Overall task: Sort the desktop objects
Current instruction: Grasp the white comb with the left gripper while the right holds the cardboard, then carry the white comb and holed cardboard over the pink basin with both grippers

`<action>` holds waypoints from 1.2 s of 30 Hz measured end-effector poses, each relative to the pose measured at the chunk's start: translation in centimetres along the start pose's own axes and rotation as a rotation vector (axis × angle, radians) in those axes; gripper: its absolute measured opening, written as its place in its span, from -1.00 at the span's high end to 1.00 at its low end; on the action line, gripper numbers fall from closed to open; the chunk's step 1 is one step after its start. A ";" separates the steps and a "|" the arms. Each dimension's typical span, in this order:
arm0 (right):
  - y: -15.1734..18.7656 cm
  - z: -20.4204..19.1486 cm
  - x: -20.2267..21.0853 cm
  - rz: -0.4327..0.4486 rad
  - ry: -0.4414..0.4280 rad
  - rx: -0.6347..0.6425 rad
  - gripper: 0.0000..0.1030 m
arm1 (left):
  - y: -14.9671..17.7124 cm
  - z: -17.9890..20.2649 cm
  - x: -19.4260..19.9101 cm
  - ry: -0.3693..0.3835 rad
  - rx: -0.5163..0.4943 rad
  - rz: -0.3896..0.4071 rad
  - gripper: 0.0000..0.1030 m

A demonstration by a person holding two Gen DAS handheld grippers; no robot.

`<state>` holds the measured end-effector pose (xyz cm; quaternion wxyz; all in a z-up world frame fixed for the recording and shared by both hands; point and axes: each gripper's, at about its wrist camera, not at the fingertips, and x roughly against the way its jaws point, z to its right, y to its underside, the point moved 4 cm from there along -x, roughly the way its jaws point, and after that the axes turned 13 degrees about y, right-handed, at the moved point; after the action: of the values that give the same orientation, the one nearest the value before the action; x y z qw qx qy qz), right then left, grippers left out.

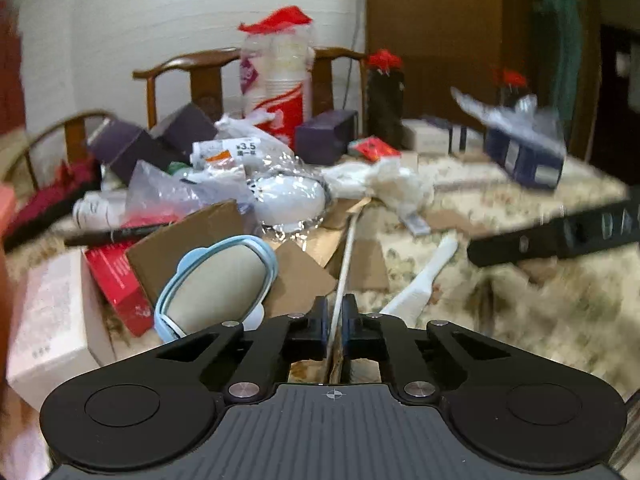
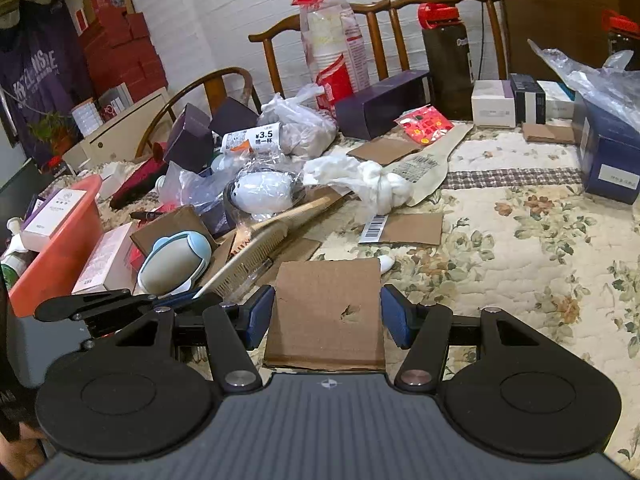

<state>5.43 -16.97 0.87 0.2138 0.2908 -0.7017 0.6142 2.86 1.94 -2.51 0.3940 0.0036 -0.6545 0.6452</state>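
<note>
My left gripper is shut on a long wooden brush, which shows edge-on as a thin pale strip running away from the jaws. In the right wrist view the same brush lies slanted among the clutter, bristles up, with the left gripper at its near end. My right gripper is shut on a square piece of brown cardboard. The piece spans the gap from pad to pad above the floral tablecloth. One right finger appears blurred in the left wrist view.
An orange bin with boxes stands at the left edge. A blue-rimmed oval mirror, a white comb, cardboard scraps, purple boxes, a knotted white bag and plastic wrap crowd the table. A dark bottle, a blue box and wooden chairs stand behind.
</note>
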 end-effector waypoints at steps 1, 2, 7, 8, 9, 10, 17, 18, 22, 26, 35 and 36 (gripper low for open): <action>0.0 0.0 0.0 -0.002 -0.004 -0.002 -0.22 | -0.2 0.0 0.3 0.010 0.009 0.016 0.97; 0.1 -0.1 0.0 -0.004 -0.008 -0.001 -0.22 | -0.3 0.1 0.7 0.015 0.009 0.039 0.97; 0.4 -0.7 -0.1 -0.009 0.001 0.024 -0.22 | -1.1 0.5 2.2 0.045 0.035 0.118 0.97; 0.4 -0.7 -0.2 -0.011 0.008 0.026 -0.22 | -1.1 0.6 2.1 0.031 0.017 0.110 0.97; 0.5 -0.7 -0.3 -0.017 0.013 0.027 -0.22 | -1.0 0.6 1.7 0.014 0.009 0.092 0.96; 0.5 -0.7 -0.5 -0.024 0.019 0.027 -0.22 | -0.8 0.5 1.2 0.008 0.008 0.063 0.96; 0.7 -0.5 -1.2 -0.053 0.017 0.015 -0.22 | 0.5 1.8 -0.7 -0.072 -0.136 -0.054 0.69; 0.7 -0.5 -1.2 -0.052 0.013 0.015 -0.22 | 0.5 1.6 -0.7 -0.058 -0.123 -0.052 0.68; 0.7 -0.7 -1.0 -0.053 0.007 0.023 -0.23 | 0.0 0.6 -0.2 0.050 -0.056 -0.074 -0.95; 0.4 -0.5 -0.7 -0.047 -0.011 0.013 -0.22 | 0.3 0.3 -0.4 0.118 -0.033 -0.124 -0.69; 0.0 -0.1 -0.4 -0.047 -0.030 -0.005 -0.22 | 0.8 3.3 0.2 0.113 -0.280 -0.141 -0.09; 0.0 -0.1 -0.4 -0.048 -0.031 -0.006 -0.22 | 0.8 3.9 0.0 0.133 -0.312 -0.163 -0.06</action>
<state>5.72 -16.81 0.58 0.2183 0.3166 -0.6996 0.6022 0.46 -1.21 -2.64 0.4832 -0.0474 -0.7166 0.5008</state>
